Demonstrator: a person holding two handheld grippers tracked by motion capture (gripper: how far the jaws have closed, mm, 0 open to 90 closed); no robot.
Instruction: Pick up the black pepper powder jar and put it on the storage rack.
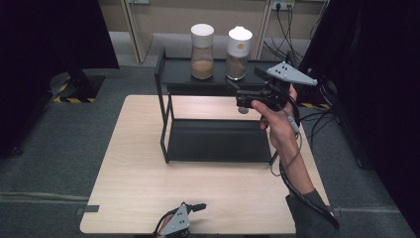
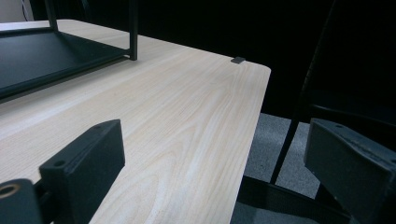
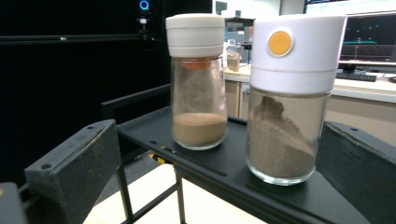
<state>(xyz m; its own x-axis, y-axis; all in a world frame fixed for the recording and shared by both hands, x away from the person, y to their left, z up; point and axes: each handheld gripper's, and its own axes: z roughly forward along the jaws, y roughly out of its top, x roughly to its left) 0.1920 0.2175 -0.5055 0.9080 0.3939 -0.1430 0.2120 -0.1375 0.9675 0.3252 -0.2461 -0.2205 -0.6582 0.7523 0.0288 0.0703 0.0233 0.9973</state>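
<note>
On the rack's top shelf both spice jars already stand; right gripper gapes empty before them, left gripper idles wide.

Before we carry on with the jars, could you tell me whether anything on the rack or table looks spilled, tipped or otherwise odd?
Nothing is spilled or tipped. Both jars stand upright on the rack's top shelf. The one oddity: the powder in the jar with the orange dot is banked up one side instead of lying level, unlike the flat layer in the other jar.
</note>
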